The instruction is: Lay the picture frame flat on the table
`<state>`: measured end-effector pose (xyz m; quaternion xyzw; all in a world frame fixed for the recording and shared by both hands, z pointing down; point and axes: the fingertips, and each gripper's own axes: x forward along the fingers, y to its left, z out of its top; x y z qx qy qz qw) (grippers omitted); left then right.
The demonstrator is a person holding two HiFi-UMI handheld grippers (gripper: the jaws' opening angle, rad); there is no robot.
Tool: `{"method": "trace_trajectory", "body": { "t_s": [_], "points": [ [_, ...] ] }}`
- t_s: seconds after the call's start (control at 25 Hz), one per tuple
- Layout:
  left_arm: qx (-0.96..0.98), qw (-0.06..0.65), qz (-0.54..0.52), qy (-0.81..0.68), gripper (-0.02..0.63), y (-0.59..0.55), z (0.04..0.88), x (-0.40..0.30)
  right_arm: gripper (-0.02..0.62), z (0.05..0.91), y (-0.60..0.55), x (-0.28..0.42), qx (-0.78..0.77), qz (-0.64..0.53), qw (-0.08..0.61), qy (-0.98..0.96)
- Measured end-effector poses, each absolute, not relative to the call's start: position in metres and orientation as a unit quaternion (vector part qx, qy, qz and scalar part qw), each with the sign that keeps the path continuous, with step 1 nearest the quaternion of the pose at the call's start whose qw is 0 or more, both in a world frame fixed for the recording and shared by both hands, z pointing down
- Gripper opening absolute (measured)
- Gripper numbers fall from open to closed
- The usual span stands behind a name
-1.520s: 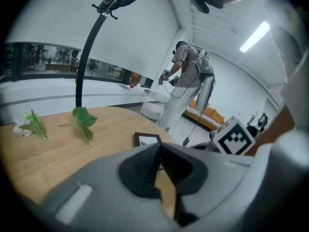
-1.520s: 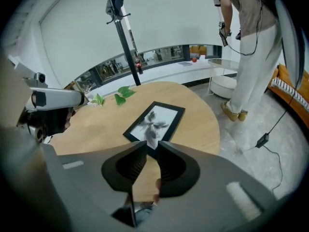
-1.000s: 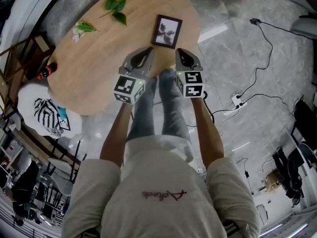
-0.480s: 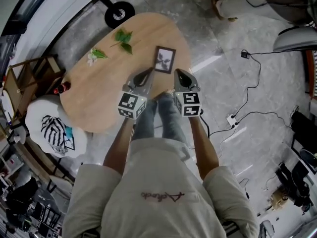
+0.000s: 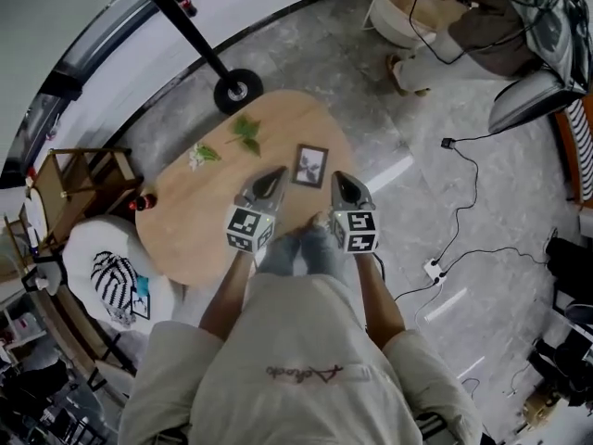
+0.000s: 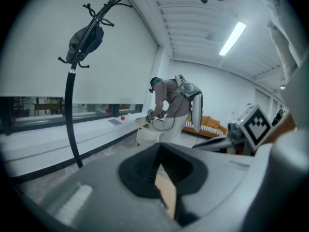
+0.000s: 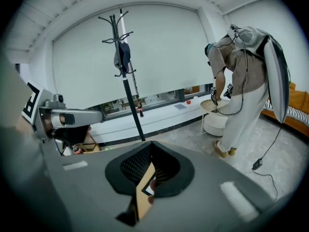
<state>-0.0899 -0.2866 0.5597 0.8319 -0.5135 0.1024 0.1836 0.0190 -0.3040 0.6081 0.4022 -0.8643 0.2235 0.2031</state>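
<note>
"Checking the step: where is the picture frame (image 5: 309,166) sitting?"

"It is lying face up on the table (image 5: 204,230), just beyond both grippers and touching neither. To my eye, the laying-down is looking finished."

"And the jaws?"

"The left gripper (image 5: 277,171) and right gripper (image 5: 339,177) are both pressing their jaws together, gripping nothing. I am judging that doing this well is now coming down to pulling clear without nudging the frame."

"Any writing showing?"

"Red script is running across the person's shirt (image 5: 301,369) — unreadable from here. The marker cubes (image 5: 250,229) are carrying only black-and-white squares."
</note>
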Motion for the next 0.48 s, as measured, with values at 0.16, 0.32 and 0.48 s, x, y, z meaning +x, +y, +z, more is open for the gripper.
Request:
{"method": "trace_trajectory", "body": {
  "t_s": [0.16,0.32,0.48],
  "points": [
    [0.831,0.164,0.093,-0.524,0.000,-0.286,0.527,-0.100,0.005,0.581,-0.304,0.016,0.402,0.207,0.190,-0.871],
    [0.833,0.145,0.083,-0.528,0.000,-0.284,0.501,-0.105,0.005,0.559,-0.301,0.015,0.405,0.189,0.185,-0.875],
    [0.832,0.127,0.080,-0.534,0.000,-0.289,0.476,-0.110,0.005,0.537,-0.303,0.020,0.413,0.183,0.174,-0.875]
  ]
}}
